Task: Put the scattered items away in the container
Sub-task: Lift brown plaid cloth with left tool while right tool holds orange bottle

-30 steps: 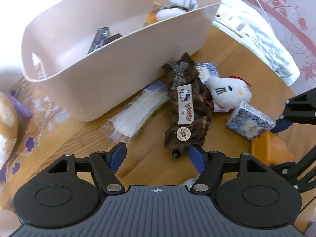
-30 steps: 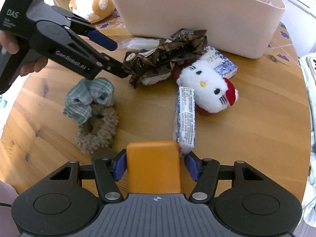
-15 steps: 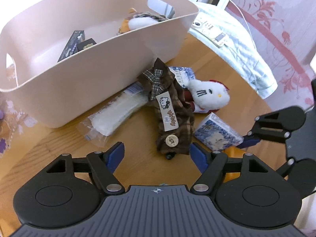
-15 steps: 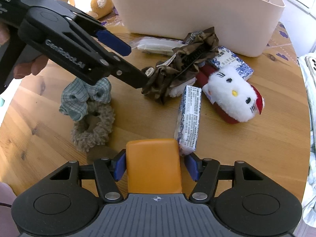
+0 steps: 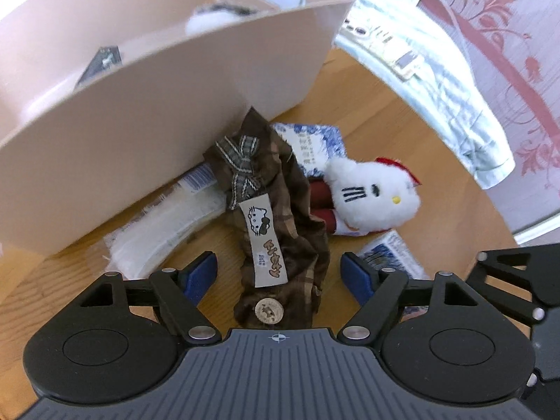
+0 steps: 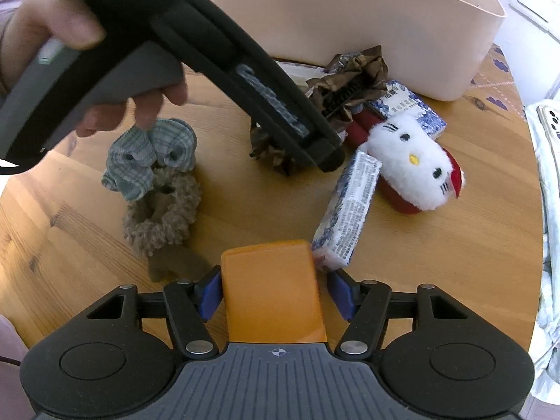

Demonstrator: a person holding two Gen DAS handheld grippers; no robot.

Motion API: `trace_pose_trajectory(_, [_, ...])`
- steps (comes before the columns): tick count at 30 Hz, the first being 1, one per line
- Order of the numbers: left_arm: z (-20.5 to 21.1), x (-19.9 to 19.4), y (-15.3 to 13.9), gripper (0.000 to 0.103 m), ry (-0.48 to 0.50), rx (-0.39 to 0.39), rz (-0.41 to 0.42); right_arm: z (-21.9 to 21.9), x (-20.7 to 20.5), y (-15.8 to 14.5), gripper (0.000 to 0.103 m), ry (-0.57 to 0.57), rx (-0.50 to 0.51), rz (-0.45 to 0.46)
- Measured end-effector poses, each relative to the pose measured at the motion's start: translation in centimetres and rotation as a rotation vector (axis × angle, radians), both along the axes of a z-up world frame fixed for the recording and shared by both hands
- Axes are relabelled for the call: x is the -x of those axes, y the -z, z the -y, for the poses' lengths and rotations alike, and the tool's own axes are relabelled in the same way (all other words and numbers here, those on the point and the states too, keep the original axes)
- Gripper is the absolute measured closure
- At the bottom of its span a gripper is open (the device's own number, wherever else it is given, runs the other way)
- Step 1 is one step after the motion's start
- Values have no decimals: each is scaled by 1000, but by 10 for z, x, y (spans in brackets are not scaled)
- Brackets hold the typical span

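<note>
The beige plastic tub (image 5: 147,112) stands at the back of the round wooden table; it also shows in the right wrist view (image 6: 350,24). A brown plaid scrunchie (image 5: 276,217) with a Kitty label lies between the open jaws of my left gripper (image 5: 278,273), apart from both pads. A white kitten plush (image 5: 371,196) lies to its right. My right gripper (image 6: 274,294) is shut on an orange block (image 6: 273,297). My left gripper's body (image 6: 245,73) crosses the right wrist view above the scrunchie (image 6: 343,87).
A clear packet (image 5: 164,224) lies against the tub. Blue-patterned tissue packs (image 6: 350,206) (image 6: 409,108) flank the plush (image 6: 409,168). A checked scrunchie (image 6: 150,157) and a fuzzy beige one (image 6: 161,217) lie at left. Pale fabric with a phone (image 5: 420,59) lies at right.
My left gripper has moved forward and down until the brown scrunchie lies between its open jaws. My right gripper keeps hold of the orange block, nearly still.
</note>
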State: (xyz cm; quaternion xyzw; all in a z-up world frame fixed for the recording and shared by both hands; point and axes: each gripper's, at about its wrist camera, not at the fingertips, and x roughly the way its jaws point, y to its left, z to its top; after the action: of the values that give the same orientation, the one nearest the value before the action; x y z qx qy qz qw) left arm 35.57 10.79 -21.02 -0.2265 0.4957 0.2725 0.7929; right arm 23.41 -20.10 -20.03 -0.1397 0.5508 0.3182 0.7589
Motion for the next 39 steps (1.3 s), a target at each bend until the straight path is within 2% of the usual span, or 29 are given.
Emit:
trace_pose_trajectory(3, [2,-2,1,24,12,-40,-21,2,-1,1,33,11,-6,4])
trace_pose_trajectory(5, [4,-2,1,31,35,-81,-47,3,-2,2,29,17,-4,12])
trace_pose_trajectory(7, [6,-1,1,47,54,-115,-60,2,-3,4,28,23,-3,20])
trace_pose_trajectory(8, [6,1,0,50,66,-123,-61,1,-4,4,29,25,-2,22])
trace_pose_trajectory(9, [5,2,-1,57,78,-121,-56,0,-5,4,35,25,-4,23])
trace_pose_trajectory(10, [5,3,-2,60,90,-115,-52,-1,-5,4,42,23,-9,24])
trace_pose_trajectory(13, [3,6,-3,62,96,-100,-48,-2,-7,3,51,18,-25,7])
trace_pose_trajectory(19, [8,14,-6,63,101,-99,-50,3,-6,4,51,42,-35,-20])
trace_pose_trajectory(24, [16,27,-16,63,87,-88,-16,10,-2,3,52,77,-55,-34])
trace_pose_trajectory(27, [23,38,-25,63,89,-89,4,21,18,-2,52,105,-74,-24])
trace_pose_trajectory(30, [31,49,-35,63,94,-99,22,42,37,-27,52,143,-103,-7])
trace_pose_trajectory(33, [38,58,-46,63,86,-108,52,52,38,-42,52,167,-120,24])
trace_pose_trajectory(39, [50,82,-76,63,81,-153,103,47,39,-73,52,178,-142,97])
